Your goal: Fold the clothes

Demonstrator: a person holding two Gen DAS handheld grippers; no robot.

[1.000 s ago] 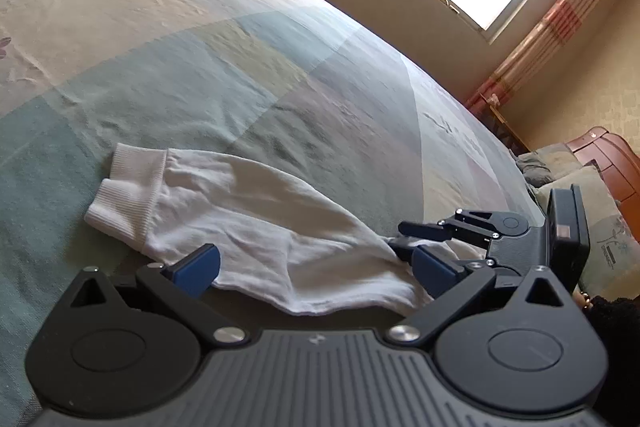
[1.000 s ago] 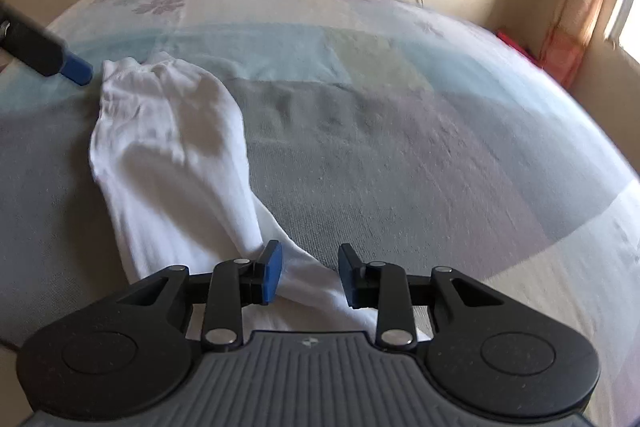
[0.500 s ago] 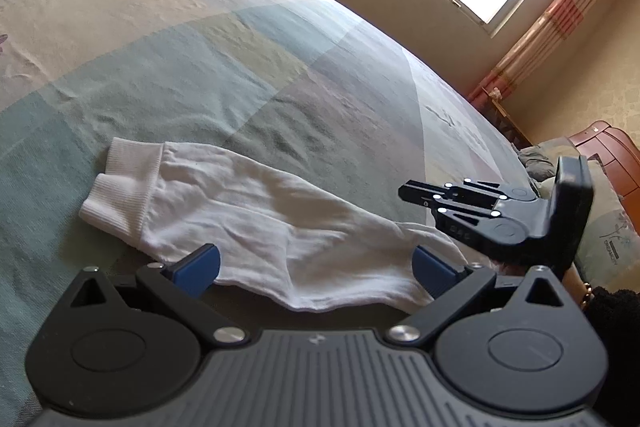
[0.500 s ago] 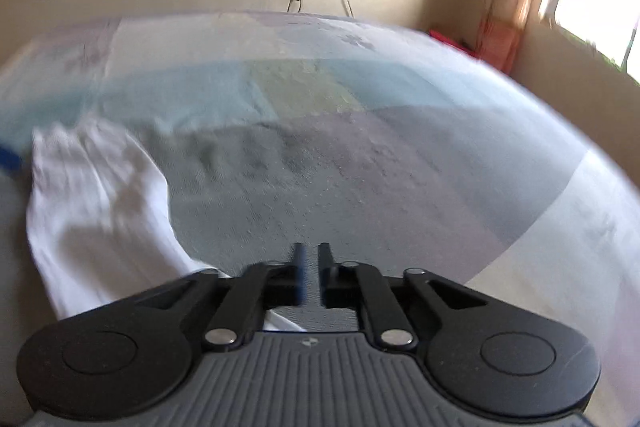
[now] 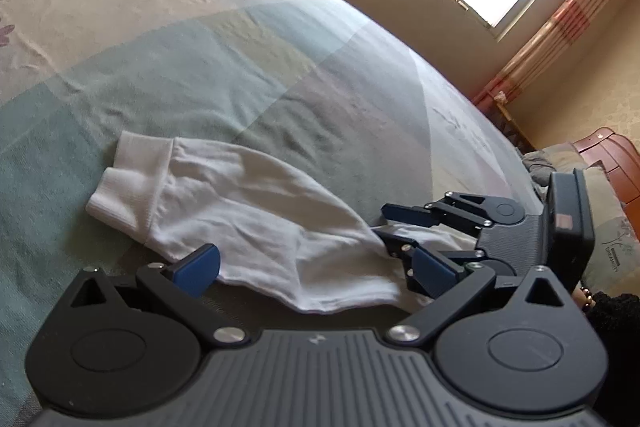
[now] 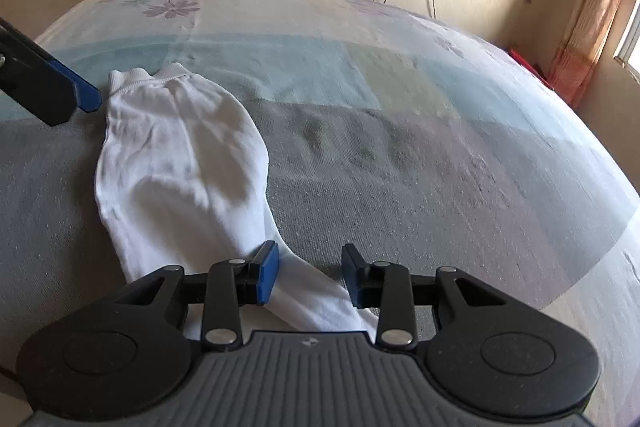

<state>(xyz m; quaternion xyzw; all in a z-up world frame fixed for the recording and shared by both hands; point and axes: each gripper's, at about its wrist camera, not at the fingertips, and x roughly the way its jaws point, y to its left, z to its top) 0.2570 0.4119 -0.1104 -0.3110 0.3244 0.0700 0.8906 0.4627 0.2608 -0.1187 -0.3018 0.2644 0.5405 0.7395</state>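
The white garment (image 6: 180, 163) runs lengthwise away from the right tool (image 6: 310, 273), whose just-reopened jaws straddle its near end ungripped, while the left tool (image 5: 316, 263) gapes empty alongside.

Both grippers share one build: the left gripper (image 5: 316, 265) and the right gripper (image 6: 309, 273) have black linkage arms with silver screws, blue pads on the fingertips (image 6: 267, 271), and a ribbed grey body (a small pale logo at its middle). A fuzzy black sleeve (image 5: 618, 323) and beaded bracelet (image 5: 585, 295) show.
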